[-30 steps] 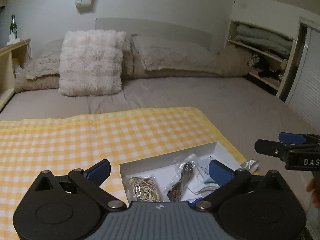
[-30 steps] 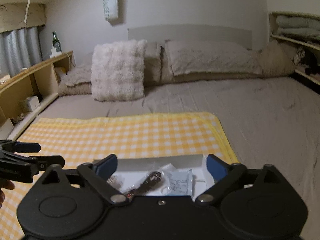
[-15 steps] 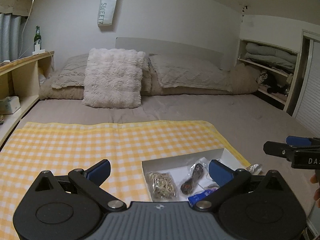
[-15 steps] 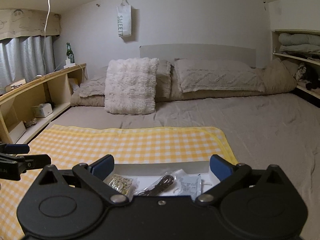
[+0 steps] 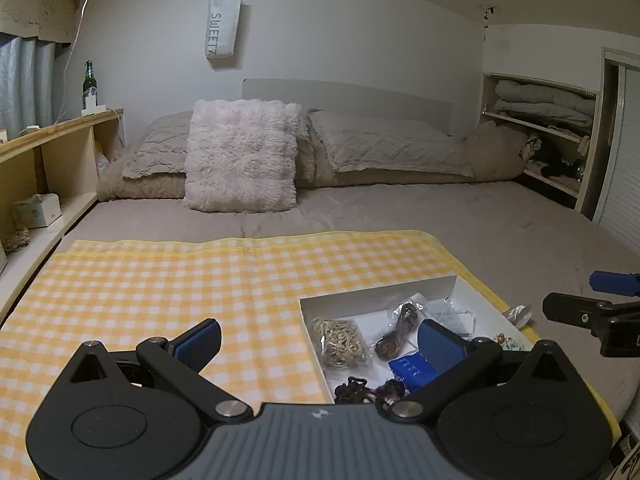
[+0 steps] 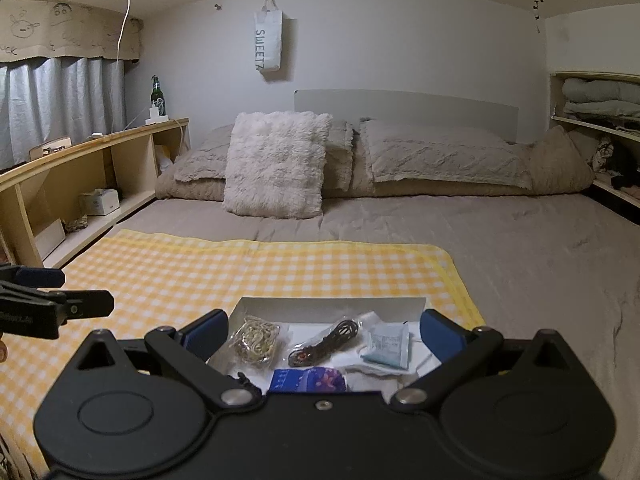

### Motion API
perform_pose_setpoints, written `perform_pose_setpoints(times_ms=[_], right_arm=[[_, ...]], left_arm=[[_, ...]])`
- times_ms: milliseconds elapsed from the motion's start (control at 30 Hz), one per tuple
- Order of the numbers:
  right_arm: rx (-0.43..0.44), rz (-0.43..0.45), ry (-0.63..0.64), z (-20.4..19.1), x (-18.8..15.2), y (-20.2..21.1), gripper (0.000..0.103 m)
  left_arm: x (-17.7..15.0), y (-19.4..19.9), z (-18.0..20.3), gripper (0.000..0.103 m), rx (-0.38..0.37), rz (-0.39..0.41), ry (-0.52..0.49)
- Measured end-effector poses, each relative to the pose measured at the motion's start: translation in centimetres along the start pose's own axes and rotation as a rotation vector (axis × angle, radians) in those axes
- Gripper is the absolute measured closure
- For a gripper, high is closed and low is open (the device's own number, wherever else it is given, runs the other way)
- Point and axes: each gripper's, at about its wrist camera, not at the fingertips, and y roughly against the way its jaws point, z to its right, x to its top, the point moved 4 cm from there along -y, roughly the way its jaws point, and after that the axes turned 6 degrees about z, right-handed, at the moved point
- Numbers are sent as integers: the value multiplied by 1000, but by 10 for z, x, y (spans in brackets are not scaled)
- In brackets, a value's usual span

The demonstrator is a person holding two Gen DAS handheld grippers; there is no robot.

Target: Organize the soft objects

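Both grippers hover over the bed with jaws spread wide and nothing between them. The left gripper [image 5: 320, 340] has a white box [image 5: 376, 300] just ahead and to its right, resting on a yellow checked cloth [image 5: 200, 280]. The right gripper [image 6: 322, 330] has the same box directly in front, between its fingers. Inside lie a bag of rubber bands [image 6: 256, 338], a dark cord in plastic [image 6: 324, 342], a pale packet [image 6: 386, 346] and a blue packet [image 6: 306, 380]. Far ahead, a fluffy pillow [image 6: 276, 164] leans on the bedding, with a wooden shelf [image 6: 80, 168] to the left.

Bare checked blanket [image 5: 168, 280] (box [image 5: 380, 294] rightward)
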Motion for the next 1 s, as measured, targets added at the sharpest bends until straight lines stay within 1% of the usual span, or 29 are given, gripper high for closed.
perform_pose_setpoints(times_ms=[267,367,533,700,1000], right_arm=[[-13,10,17,-9,-11,10,0],[-6,9,12,-11,-13,13,0],[-25,10,14,-13,-16,16,0],[-20,6,30,-16,-18,18,0],[-30,-3,26,-15,-20,18,0]], left_arm=[[-14,10,1,0,21,2,-26],[-19,13,-1,0,23,-1,-22],[-23,16,-3,0,38,0,-25],[-25,18,-7,0,32,-7,-4],[-25,19,-8,0,27,-3,-10]])
